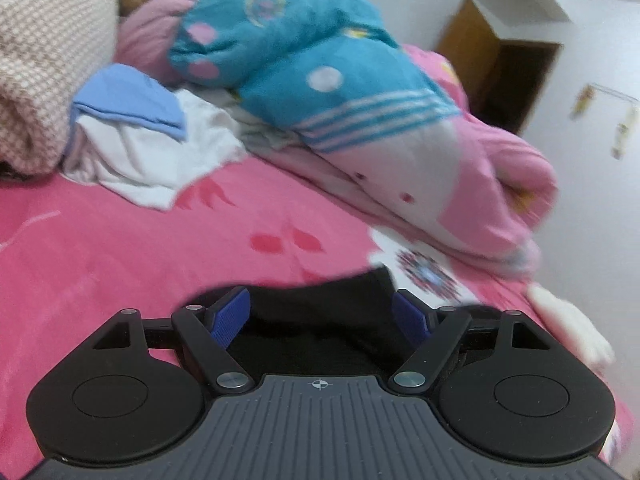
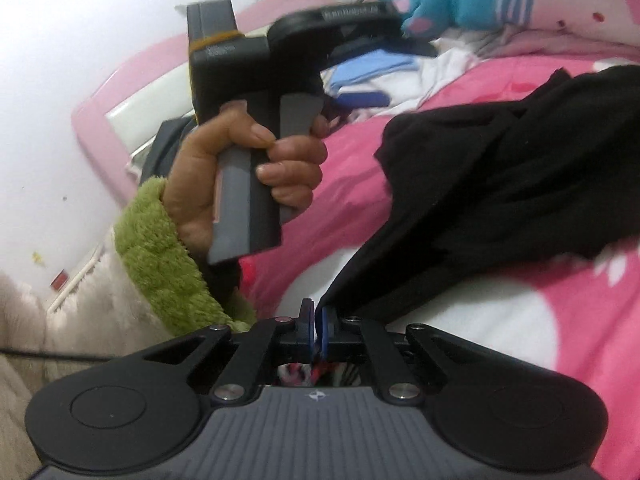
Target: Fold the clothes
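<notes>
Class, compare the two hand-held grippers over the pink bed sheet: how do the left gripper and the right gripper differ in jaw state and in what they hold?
1. The left gripper has its blue pads wide apart; the right gripper has its pads nearly together.
2. The black garment lies loose between the left gripper's pads, while the right gripper pinches its edge.

Both have black linkages and blue pads, and both sit over the pink bed sheet.

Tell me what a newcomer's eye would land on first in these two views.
First the black garment, dark against the bright pink bedsheet, one edge pinched in the right gripper at the bottom of the right wrist view. Next the turquoise spotted blanket heaped at the far side of the bed. The left gripper stands open, black cloth between its fingers.
</notes>
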A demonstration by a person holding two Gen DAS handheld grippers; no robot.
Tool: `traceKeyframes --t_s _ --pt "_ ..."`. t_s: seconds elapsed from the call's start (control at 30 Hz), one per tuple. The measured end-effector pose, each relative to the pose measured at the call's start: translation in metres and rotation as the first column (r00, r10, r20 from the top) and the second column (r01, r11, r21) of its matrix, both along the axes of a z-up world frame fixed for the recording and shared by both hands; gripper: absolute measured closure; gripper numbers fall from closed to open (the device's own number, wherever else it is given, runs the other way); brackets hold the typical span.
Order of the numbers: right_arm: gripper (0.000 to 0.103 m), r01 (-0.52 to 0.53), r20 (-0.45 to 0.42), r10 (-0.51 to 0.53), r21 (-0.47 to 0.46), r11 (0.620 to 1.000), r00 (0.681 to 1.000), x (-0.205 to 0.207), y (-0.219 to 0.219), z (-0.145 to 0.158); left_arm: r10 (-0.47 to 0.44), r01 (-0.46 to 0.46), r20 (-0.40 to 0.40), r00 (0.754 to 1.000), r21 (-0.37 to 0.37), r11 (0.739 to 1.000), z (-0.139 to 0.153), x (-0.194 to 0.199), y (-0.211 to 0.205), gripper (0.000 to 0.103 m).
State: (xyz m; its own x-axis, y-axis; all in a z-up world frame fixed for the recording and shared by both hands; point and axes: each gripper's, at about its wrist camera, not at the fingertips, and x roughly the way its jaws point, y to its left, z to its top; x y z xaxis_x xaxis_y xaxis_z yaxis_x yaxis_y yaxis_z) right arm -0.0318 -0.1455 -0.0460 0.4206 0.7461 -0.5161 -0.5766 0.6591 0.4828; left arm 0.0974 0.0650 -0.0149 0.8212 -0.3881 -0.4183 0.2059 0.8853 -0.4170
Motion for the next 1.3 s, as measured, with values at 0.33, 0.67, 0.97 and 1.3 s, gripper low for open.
traceKeyframes --t_s 0.33,0.67,0.97,1.3 --pt "0.039 0.259 0.057 -0.260 0.024 0.966 0.964 -0.011 -0.090 0.046 -0.236 0.222 0.045 0.971 0.205 0.953 -0.017 -0.061 -0.046 0.024" --pt "0.042 0.512 0.073 -0.511 -0.007 0.859 0.857 0.090 -0.108 0.048 -0.260 0.227 0.082 0.962 0.286 0.931 -0.037 -0.070 -0.055 0.063" --pt "0.100 0.576 0.020 -0.577 0.034 0.817 0.817 0.078 -0.122 0.037 -0.195 0.186 0.086 0.977 0.101 0.977 -0.033 -0.062 -0.027 0.096" --pt "0.101 0.691 0.006 -0.697 0.127 0.712 0.717 0.027 -0.170 0.058 0.073 -0.068 0.067 0.995 -0.079 0.995 -0.028 -0.051 0.027 0.099"
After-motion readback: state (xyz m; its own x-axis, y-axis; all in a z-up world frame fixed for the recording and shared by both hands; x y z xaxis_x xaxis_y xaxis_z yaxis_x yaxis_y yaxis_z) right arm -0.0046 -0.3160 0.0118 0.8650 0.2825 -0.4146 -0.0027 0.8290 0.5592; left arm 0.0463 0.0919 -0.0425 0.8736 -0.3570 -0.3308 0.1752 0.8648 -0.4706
